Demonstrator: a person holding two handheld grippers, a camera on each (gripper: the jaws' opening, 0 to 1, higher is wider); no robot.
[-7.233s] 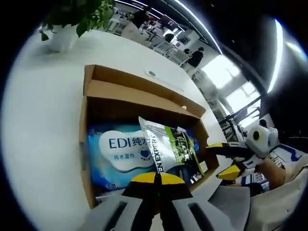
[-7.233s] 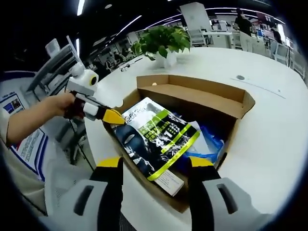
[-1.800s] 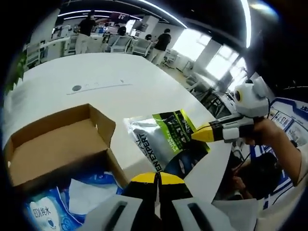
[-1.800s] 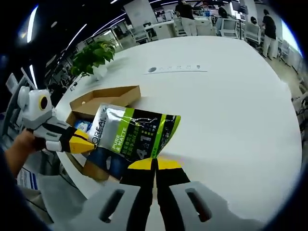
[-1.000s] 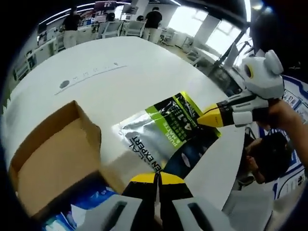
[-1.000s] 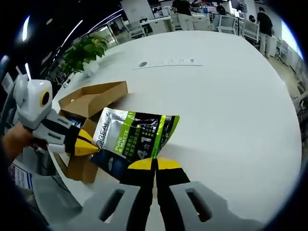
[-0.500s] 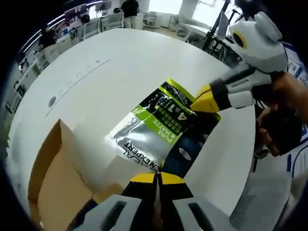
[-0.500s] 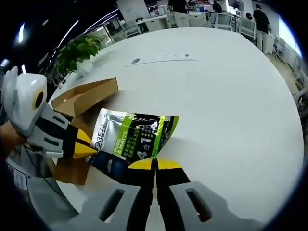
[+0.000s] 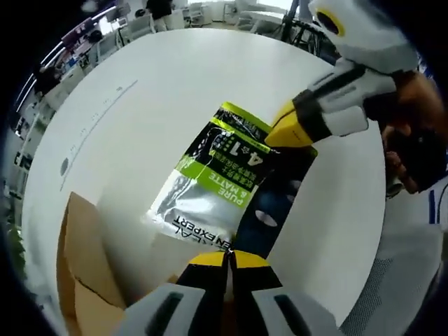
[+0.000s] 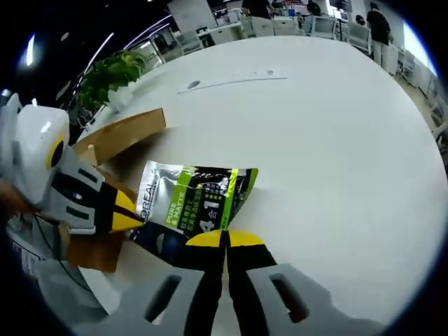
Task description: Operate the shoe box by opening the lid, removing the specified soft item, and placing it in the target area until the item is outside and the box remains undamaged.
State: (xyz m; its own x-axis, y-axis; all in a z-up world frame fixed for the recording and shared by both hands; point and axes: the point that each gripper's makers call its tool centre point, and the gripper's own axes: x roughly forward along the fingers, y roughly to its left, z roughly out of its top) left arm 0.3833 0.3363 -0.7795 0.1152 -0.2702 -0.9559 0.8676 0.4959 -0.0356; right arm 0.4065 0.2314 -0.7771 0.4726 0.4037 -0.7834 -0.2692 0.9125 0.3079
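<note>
A soft silver, green and dark blue pouch [image 9: 227, 175] [image 10: 189, 203] hangs low over the white table, held by two edges. My left gripper [image 9: 227, 257] is shut on its near edge, and it enters the right gripper view from the left [image 10: 129, 210]. My right gripper [image 10: 225, 239] is shut on the opposite edge, and it shows in the left gripper view at the upper right [image 9: 290, 129]. The open cardboard shoe box [image 10: 122, 140] [image 9: 77, 273] stands left of the pouch on the table.
The round white table [image 10: 315, 133] stretches wide beyond the pouch. A potted plant [image 10: 115, 73] stands behind the box. A small round inset [image 10: 192, 87] marks the tabletop. People and office chairs are far off past the table.
Both grippers have carried the pouch further from the box and lower toward the table. The box has slid toward the left edge of both views.
</note>
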